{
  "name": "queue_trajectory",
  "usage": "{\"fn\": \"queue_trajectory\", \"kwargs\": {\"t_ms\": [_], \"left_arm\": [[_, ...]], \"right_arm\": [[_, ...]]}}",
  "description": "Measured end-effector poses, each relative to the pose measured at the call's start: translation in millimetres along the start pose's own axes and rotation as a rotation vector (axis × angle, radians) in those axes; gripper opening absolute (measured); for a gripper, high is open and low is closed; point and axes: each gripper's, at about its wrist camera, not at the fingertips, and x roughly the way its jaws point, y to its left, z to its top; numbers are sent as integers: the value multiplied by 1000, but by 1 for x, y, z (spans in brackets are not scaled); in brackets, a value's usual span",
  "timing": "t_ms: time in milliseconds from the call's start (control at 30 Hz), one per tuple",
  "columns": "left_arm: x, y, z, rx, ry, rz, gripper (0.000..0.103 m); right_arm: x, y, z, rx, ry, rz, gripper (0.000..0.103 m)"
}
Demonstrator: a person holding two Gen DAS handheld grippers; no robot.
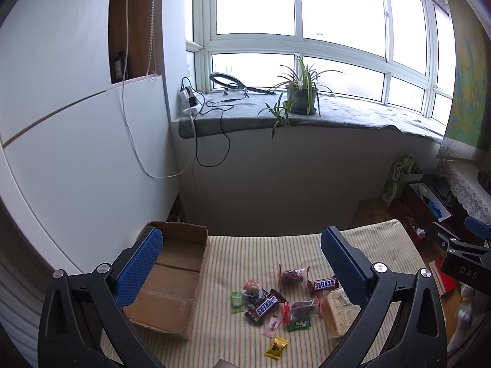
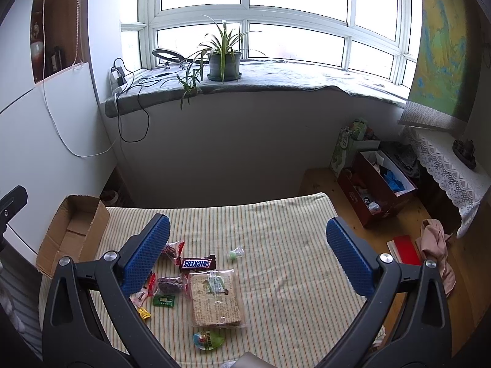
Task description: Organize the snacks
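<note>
Glossy wrapped snacks (image 2: 196, 279) lie scattered on the striped cloth counter (image 2: 291, 245), right of the corrugated cardboard box (image 1: 172, 279). Left gripper (image 1: 242, 263) and right gripper (image 2: 247, 254) hover with blue textured fingers (image 2: 147, 254) released, gripping nothing.

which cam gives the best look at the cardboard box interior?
Left wrist. The cardboard box sits close there, open top toward the camera, floor and far wall visible, though the left gripper finger covers its left edge. Right wrist shows the box small at the frame's left edge, interior only partly visible.
</note>
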Motion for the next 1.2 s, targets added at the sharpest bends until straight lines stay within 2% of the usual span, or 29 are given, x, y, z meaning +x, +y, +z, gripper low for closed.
{"fn": "queue_trajectory", "kwargs": {"t_ms": [1200], "left_arm": [[-2,0,-1,-13,-4,-17,103]], "right_arm": [[1,4,2,-5,5,-5,103]]}}
